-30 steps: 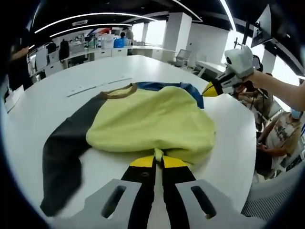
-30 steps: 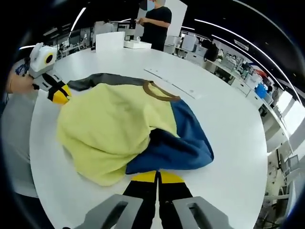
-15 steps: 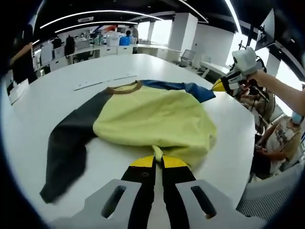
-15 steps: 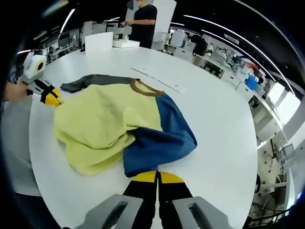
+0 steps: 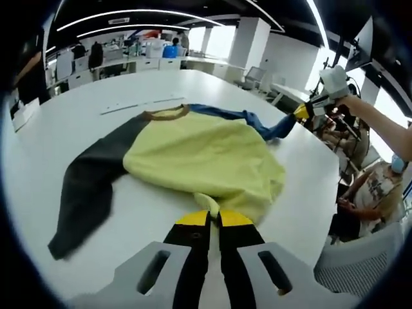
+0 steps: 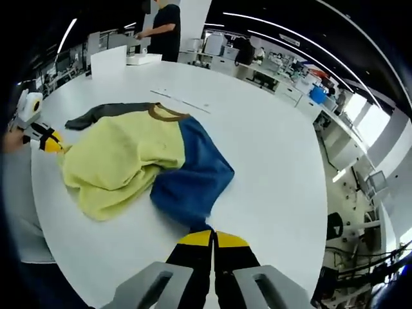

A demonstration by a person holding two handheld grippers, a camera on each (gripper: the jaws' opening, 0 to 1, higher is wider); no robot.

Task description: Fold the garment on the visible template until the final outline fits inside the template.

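Observation:
A long-sleeved top lies on the white round table (image 5: 58, 129), with a yellow body (image 5: 203, 158), a brown collar (image 5: 166, 114) and a black sleeve (image 5: 87, 183) trailing left. Its blue sleeve (image 5: 257, 122) stretches out to the right. My left gripper (image 5: 212, 215) is shut on the yellow hem at the near edge. My right gripper (image 6: 209, 233) is shut on the end of the blue sleeve (image 6: 190, 177). In the right gripper view the yellow body (image 6: 116, 161) spreads toward my left gripper (image 6: 50, 140). My right gripper (image 5: 300, 112) also appears in the left gripper view.
Thin pale strips (image 5: 138, 106) lie on the table beyond the collar. A white box (image 6: 109, 61) stands at the far side with a person (image 6: 161, 29) behind it. Seated people (image 5: 373, 187) are close to the table edge on the right.
My right gripper has drawn the blue sleeve outward from the body, so the bunched sleeve is now stretched out. My left gripper keeps its hold on the yellow hem.

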